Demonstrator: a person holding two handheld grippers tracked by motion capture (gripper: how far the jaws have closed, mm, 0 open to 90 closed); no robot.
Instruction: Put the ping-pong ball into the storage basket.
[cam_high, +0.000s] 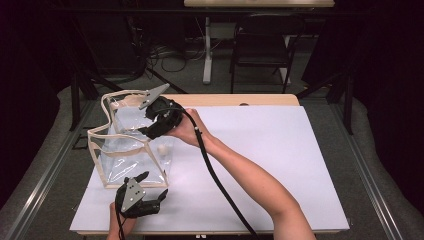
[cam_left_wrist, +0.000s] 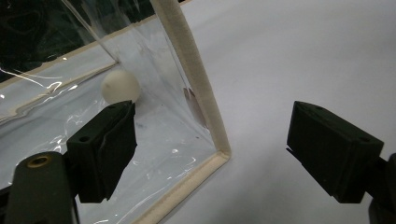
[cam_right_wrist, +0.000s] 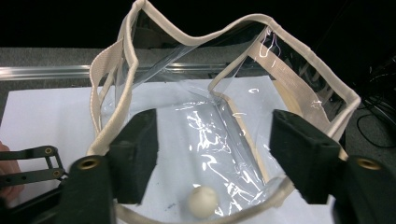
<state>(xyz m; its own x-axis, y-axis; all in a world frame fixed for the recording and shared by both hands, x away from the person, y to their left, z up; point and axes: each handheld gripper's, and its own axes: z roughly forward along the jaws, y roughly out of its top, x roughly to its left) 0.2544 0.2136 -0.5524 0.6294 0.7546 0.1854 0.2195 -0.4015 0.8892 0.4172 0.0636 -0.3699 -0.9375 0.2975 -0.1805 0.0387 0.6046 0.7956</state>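
Note:
A clear plastic bag (cam_high: 131, 167) with cream trim stands open at the left of the white sheet. A small white ball (cam_high: 162, 149) lies on its bottom. My right gripper (cam_high: 150, 122) hovers over the bag's mouth and points down into it. In the right gripper view its jaws (cam_right_wrist: 215, 144) stand open and empty, with the ball (cam_right_wrist: 203, 200) below them inside the cream rim (cam_right_wrist: 299, 79). My left gripper (cam_high: 152, 185) sits low at the bag's near corner, open. In the left gripper view the corner trim (cam_left_wrist: 201, 93) runs between the jaws (cam_left_wrist: 212, 126), untouched, and the ball (cam_left_wrist: 120, 86) shows through the wall.
The white sheet (cam_high: 260, 160) covers most of the wooden table, with bare room to the right of the bag. The right forearm and its cable cross the middle. Beyond the table stand a dark chair (cam_high: 262, 45) and a white table leg (cam_high: 207, 50).

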